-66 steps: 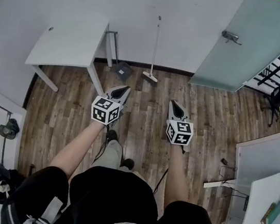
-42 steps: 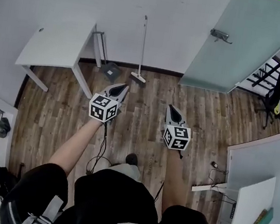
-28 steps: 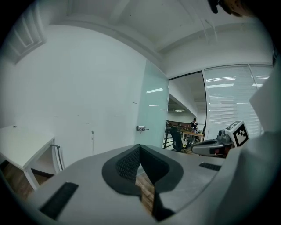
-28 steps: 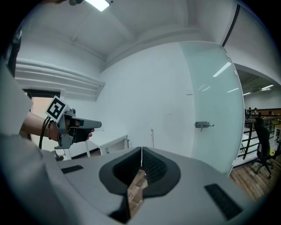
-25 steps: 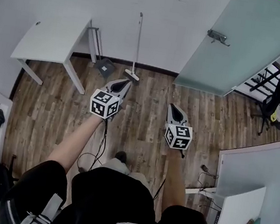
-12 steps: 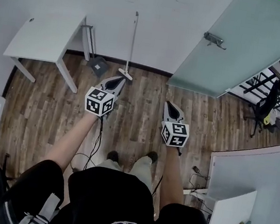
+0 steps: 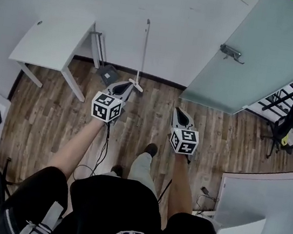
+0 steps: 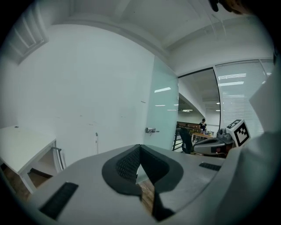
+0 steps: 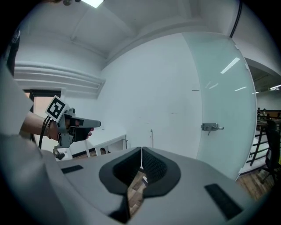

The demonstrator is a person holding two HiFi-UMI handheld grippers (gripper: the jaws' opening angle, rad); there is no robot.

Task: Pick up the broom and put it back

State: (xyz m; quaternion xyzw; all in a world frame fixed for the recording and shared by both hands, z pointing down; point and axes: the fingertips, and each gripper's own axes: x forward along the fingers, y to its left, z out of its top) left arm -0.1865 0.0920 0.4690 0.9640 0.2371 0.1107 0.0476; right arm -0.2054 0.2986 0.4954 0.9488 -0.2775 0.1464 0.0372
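Observation:
A broom [image 7: 143, 53] with a thin pale handle stands upright against the white wall, its head [image 7: 136, 86] on the wood floor. Its handle also shows as the broom [image 8: 96, 143] in the left gripper view and the broom [image 9: 151, 136] in the right gripper view. My left gripper [image 7: 131, 85] is held out in front of me, its tip close to the broom head in the head view; its jaws meet, shut on nothing [image 8: 140, 147]. My right gripper [image 7: 178, 111] is to the right of the broom, also shut and empty [image 9: 141, 151].
A grey dustpan [image 7: 107, 73] lies beside the broom, by the leg of a white table [image 7: 54, 40] at the left. A frosted glass door [image 7: 254, 53] with a lever handle [image 7: 232, 53] stands at the right. Cables [image 7: 100, 150] trail on the floor near my feet.
I have stepped closer to the wall, and both grippers have moved forward with me. The left gripper's tip now sits near the broom head. Both jaws stayed shut.

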